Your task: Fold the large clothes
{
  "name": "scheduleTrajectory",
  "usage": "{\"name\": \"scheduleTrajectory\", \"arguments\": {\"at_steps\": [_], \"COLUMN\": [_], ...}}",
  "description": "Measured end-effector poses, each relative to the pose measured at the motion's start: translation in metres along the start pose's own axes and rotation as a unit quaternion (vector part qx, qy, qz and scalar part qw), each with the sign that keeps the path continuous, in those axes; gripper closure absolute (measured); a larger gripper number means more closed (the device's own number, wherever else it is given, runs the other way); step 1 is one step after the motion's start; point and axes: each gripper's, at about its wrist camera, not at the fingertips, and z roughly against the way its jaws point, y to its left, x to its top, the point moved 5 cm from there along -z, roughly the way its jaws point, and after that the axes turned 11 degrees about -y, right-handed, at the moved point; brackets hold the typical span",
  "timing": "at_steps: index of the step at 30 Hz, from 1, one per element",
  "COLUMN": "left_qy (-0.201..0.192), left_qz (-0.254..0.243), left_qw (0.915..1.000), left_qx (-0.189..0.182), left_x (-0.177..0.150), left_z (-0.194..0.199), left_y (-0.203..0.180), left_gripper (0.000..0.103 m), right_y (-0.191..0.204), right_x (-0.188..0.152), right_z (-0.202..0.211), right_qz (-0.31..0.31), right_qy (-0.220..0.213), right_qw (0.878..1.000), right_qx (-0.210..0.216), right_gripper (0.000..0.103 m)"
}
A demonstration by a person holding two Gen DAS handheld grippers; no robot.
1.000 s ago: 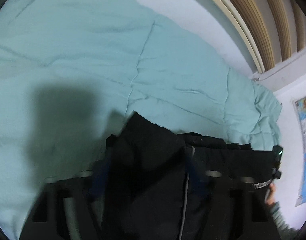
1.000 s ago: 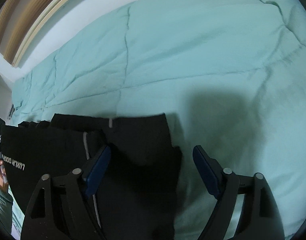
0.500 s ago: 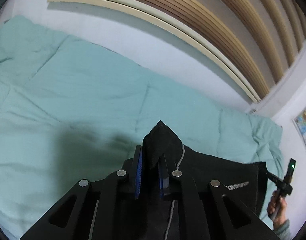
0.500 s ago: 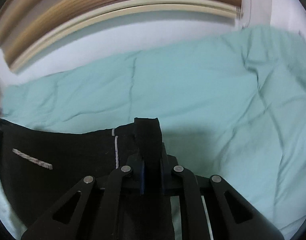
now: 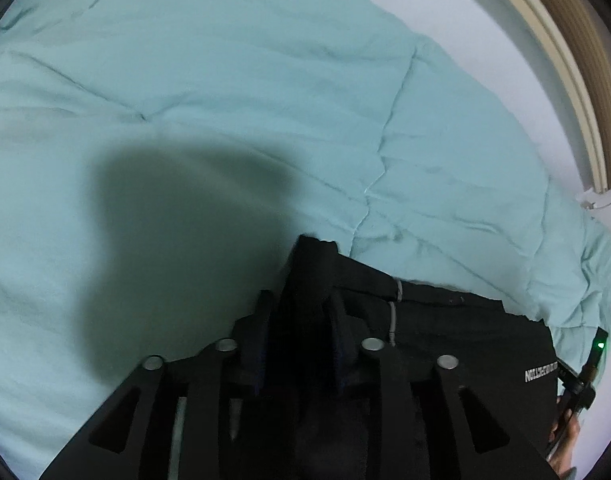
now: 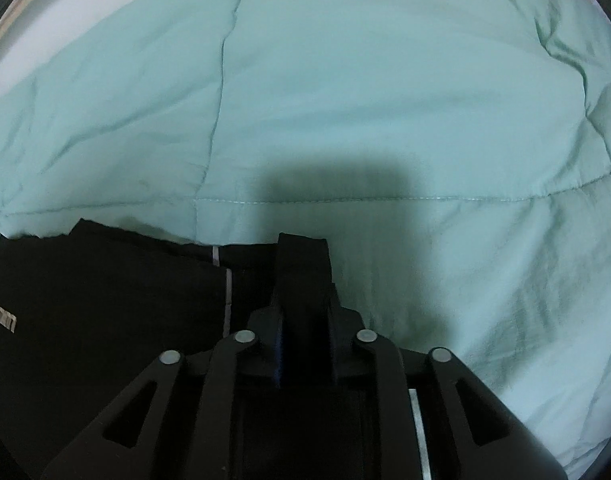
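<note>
Progress looks partial: the black garment (image 5: 445, 320) lies on the teal quilt (image 5: 225, 100) with layers already stacked along its far edge, where 2 offset hems and a grey seam line show, so at least 1 fold seems done. By my reading, the fold in hand is just being laid down, and smoothing and perhaps a further fold are left.

Left gripper (image 5: 301, 320) has a raised corner of the garment between its jaws, which are opening; whether the pads press the cloth I cannot tell, since all is dark there. Right gripper (image 6: 303, 312) has the opposite corner standing up between its jaws, also opening, narrow, the cloth filling the gap.

Edges, taking the garment as landmark: its far hem runs roughly straight between the 2 corners, slightly stepped toward the left gripper's side in the right wrist view. A white printed label (image 5: 541, 372) sits near the side edge by the right gripper. Just beyond that edge a hand (image 5: 565, 436) holds a device with a green light.

Room: beyond the far hem the quilt is bare and rumpled, running to a pale wall (image 5: 485, 40) with wooden slats (image 5: 577, 60). To either side of the garment bare quilt extends, so I judge there is ample space to lay corners flat or slide outward.
</note>
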Motion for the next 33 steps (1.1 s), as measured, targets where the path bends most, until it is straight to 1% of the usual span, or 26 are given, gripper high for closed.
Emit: {"name": "scheduleTrajectory", "arguments": {"at_steps": [1,2,3,4,5,6,7,8,9,11,13,15,17,18,20,21,23,24,25,26,27,28,30,33], "left_qy": [-0.004,-0.013,-0.024,-0.042,-0.061,-0.077,-0.093,-0.111,-0.127,-0.137,-0.136,-0.125,-0.105,-0.095,-0.082,-0.070,-0.049,-0.043,-0.038,-0.027,-0.011,-0.005,-0.003,0.002], "left_qz": [0.012,0.028,0.044,0.060,0.064,0.057,0.048,0.035,0.023,0.000,-0.034,-0.065,-0.091,-0.104,-0.123,-0.134,-0.144,-0.154,-0.157,-0.157,-0.149,-0.143,-0.147,-0.144], "left_qw": [0.9999,0.9995,0.9987,0.9970,0.9961,0.9953,0.9943,0.9930,0.9916,0.9904,0.9894,0.9885,0.9871,0.9864,0.9846,0.9837,0.9841,0.9848,0.9854,0.9864,0.9884,0.9894,0.9891,0.9895], "left_qx": [-0.001,-0.005,-0.014,-0.025,-0.009,0.013,0.022,0.019,0.011,-0.014,-0.036,-0.055,-0.078,-0.085,-0.094,-0.097,-0.091,-0.069,-0.052,-0.040,-0.030,-0.025,-0.017,-0.010], "left_x": [0.002,0.004,0.005,0.008,0.011,0.013,0.014,0.013,0.009,-0.005,-0.026,-0.056,-0.092,-0.112,-0.141,-0.161,-0.184,-0.196,-0.200,-0.208,-0.212,-0.213,-0.213,-0.206], "left_z": [0.006,0.017,0.028,0.044,0.060,0.074,0.089,0.107,0.129,0.156,0.175,0.184,0.188,0.190,0.187,0.182,0.170,0.158,0.143,0.130,0.116,0.108,0.100,0.099], "left_y": [0.006,0.014,0.021,0.027,0.032,0.034,0.035,0.029,0.021,0.002,-0.022,-0.047,-0.069,-0.077,-0.094,-0.102,-0.106,-0.105,-0.102,-0.108,-0.103,-0.097,-0.095,-0.094], "left_gripper": [0.054,0.050,0.047,0.047,0.047,0.047,0.047,0.047,0.047,0.047,0.047,0.047,0.047,0.047,0.047,0.047,0.047,0.047,0.048,0.048,0.048,0.047,0.047,0.046], "right_y": [-0.006,-0.013,-0.020,-0.026,-0.030,-0.034,-0.036,-0.036,-0.034,-0.025,-0.008,0.013,0.038,0.046,0.069,0.079,0.092,0.099,0.102,0.102,0.102,0.108,0.109,0.111], "right_x": [0.000,-0.001,-0.001,-0.001,-0.002,-0.003,-0.004,-0.007,-0.010,-0.020,-0.034,-0.054,-0.082,-0.092,-0.117,-0.129,-0.146,-0.156,-0.162,-0.167,-0.173,-0.180,-0.183,-0.184], "right_z": [0.003,0.009,0.017,0.028,0.039,0.058,0.072,0.089,0.106,0.135,0.156,0.172,0.179,0.184,0.185,0.182,0.173,0.169,0.160,0.151,0.138,0.133,0.129,0.130], "right_qz": [-0.013,-0.030,-0.048,-0.062,-0.070,-0.077,-0.078,-0.076,-0.074,-0.071,-0.063,-0.048,-0.019,-0.007,0.025,0.035,0.049,0.061,0.070,0.074,0.071,0.065,0.059,0.072], "right_qy": [0.003,0.004,-0.002,-0.010,-0.020,-0.035,-0.046,-0.058,-0.069,-0.085,-0.094,-0.094,-0.082,-0.079,-0.072,-0.066,-0.055,-0.051,-0.044,-0.033,-0.011,0.001,0.005,0.010], "right_qw": [1.000,0.999,0.999,0.998,0.997,0.995,0.995,0.994,0.993,0.991,0.990,0.989,0.991,0.992,0.993,0.993,0.994,0.995,0.995,0.996,0.997,0.997,0.998,0.997], "right_qx": [0.005,0.013,0.021,0.028,0.035,0.045,0.047,0.050,0.055,0.071,0.089,0.103,0.106,0.103,0.092,0.089,0.079,0.064,0.048,0.039,0.036,0.037,0.037,0.032], "right_gripper": [0.064,0.060,0.055,0.054,0.054,0.054,0.054,0.053,0.052,0.052,0.052,0.052,0.051,0.051,0.051,0.051,0.050,0.042,0.035,0.033,0.032,0.032,0.032,0.032]}}
